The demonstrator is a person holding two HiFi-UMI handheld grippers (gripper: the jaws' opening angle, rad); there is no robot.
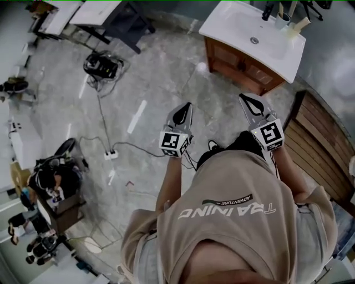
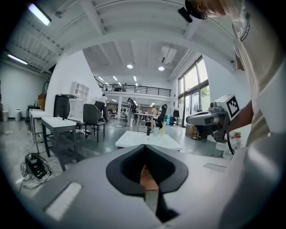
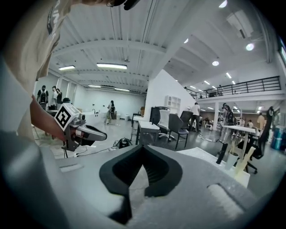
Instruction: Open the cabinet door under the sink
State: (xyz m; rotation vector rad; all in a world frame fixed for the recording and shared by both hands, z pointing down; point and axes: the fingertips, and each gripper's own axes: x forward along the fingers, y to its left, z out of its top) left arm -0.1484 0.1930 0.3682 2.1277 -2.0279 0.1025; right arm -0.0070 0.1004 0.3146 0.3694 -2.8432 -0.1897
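Two grippers, both hand-held, out in front of a person in a beige T-shirt (image 1: 233, 222) seen from above. The left gripper (image 1: 186, 108) hangs over the grey floor (image 1: 150, 72). Its jaws are drawn together at the tips with nothing between them, and its own view shows only a sliver of brown wood through the hollow of the pads. The right gripper (image 1: 245, 100) sits beside it, a little nearer the sink, jaws likewise closed and empty. Each gripper carries its marker cube at the rear.

One sink unit, at the top right of the head view, well apart from both grippers. It has a white basin (image 1: 233, 25) with a drain (image 1: 254, 40). A black tap (image 1: 269, 10), a cup (image 1: 283, 21) and a pale bottle (image 1: 298, 25) stand along its far edge. Beneath it is the wooden cabinet (image 1: 238, 64) — its doors (image 1: 224, 54) lie flush with the front, closed, touched by neither gripper.

Floor items: one white power strip (image 1: 111, 154), a dark cable (image 1: 100, 111) running up from it towards a black box (image 1: 102, 65), and strips of white tape (image 1: 137, 116).

Surroundings: one slatted wooden panel (image 1: 319, 130) at the right edge, tables (image 1: 94, 12) at the top left, and another person (image 1: 52, 183) seated at the lower left.
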